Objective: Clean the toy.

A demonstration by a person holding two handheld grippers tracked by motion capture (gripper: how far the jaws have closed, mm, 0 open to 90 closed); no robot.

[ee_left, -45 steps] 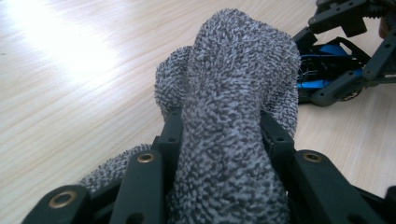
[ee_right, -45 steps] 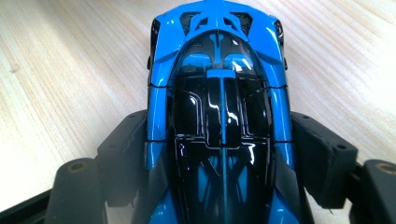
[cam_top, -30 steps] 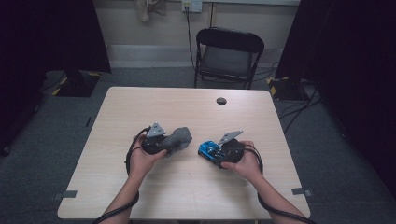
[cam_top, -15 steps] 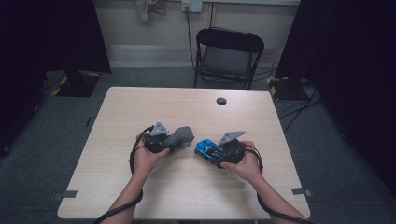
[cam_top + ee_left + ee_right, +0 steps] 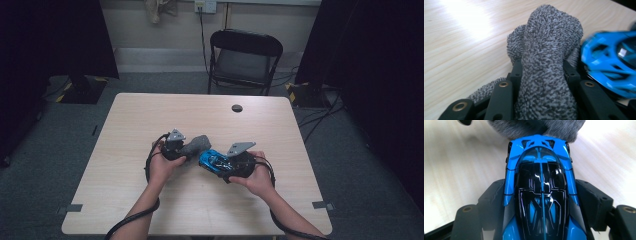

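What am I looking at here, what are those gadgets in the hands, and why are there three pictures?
A person sits at a wooden table holding a hand-operated gripper in each hand; each has two black fingers that pinch things. The high view comes from a fixed camera above the table. The other two come from small cameras riding on the grippers, looking along their fingers. The left gripper is shut on a grey fuzzy cloth, and its fingers have just been closing tighter on it. The right gripper is shut on a blue toy car. Cloth and car meet near the table's middle. A small dark round thing lies near the far edge, and a black chair stands behind.
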